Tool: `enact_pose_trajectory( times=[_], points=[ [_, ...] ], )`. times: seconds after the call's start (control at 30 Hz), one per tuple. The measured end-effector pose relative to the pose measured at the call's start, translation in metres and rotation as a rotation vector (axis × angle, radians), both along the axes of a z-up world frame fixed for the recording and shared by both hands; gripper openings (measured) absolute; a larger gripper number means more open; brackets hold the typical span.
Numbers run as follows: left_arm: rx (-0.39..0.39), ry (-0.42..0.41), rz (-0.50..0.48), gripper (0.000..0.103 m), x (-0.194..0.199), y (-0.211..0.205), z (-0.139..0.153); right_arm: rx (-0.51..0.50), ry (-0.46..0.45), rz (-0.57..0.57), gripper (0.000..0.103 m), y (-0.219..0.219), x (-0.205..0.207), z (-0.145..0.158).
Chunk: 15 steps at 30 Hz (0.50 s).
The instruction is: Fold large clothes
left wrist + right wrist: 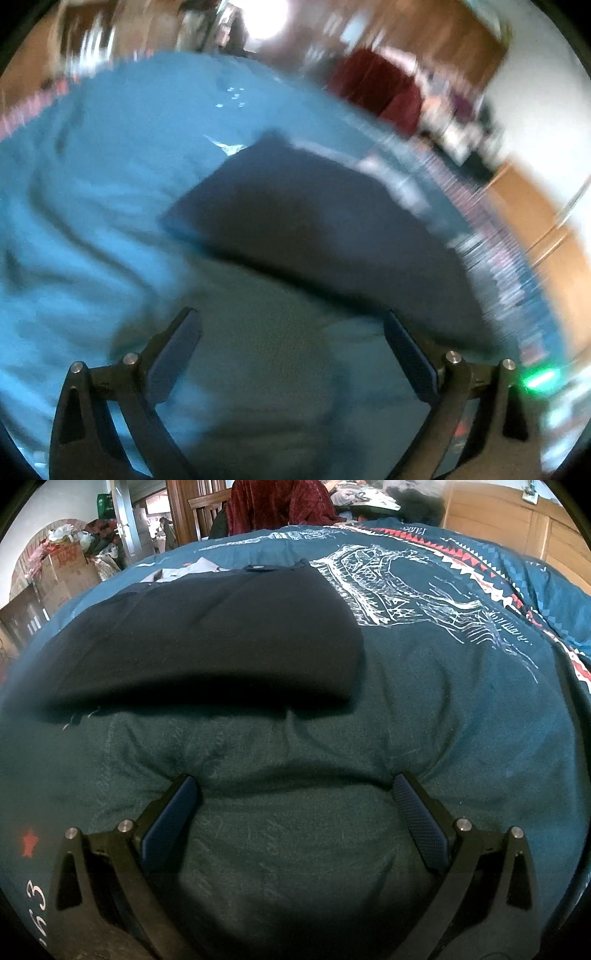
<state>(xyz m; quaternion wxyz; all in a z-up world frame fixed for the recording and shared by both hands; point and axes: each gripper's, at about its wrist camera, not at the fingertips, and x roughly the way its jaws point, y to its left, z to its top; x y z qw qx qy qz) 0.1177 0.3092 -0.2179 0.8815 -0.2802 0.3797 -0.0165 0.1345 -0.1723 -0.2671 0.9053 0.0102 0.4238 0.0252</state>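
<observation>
Right wrist view: my right tongs (293, 794) gape empty over the bed (443, 701) (navy garment (207, 635) folded beyond); left tongs (291, 328) spread too.

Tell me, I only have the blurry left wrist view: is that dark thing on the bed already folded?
Observer: Yes. In the right wrist view the dark garment lies as a neat folded rectangle on the quilt.
Operator: Is the right gripper holding it?
Observer: No. The right gripper is open, empty and short of its near edge.
Operator: Anything else beside the garment?
Observer: A pale grey cloth shows just past its far edge, and the quilt carries a white skeleton print to its right.
</observation>
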Motion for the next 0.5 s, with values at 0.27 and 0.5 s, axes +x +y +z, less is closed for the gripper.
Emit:
enact_pose_trajectory(
  times=[0.27, 0.5],
  points=[
    [-0.206, 0.049, 0.071, 0.079, 0.045, 0.026, -0.035, -0.001, 0.001, 0.001, 0.103, 0.000, 0.000, 0.000],
    [-0.179, 0.033, 0.119, 0.049, 0.090, 0.032, -0.043, -0.054, 0.023, 0.025, 0.103, 0.007, -0.005, 0.012]
  ],
)
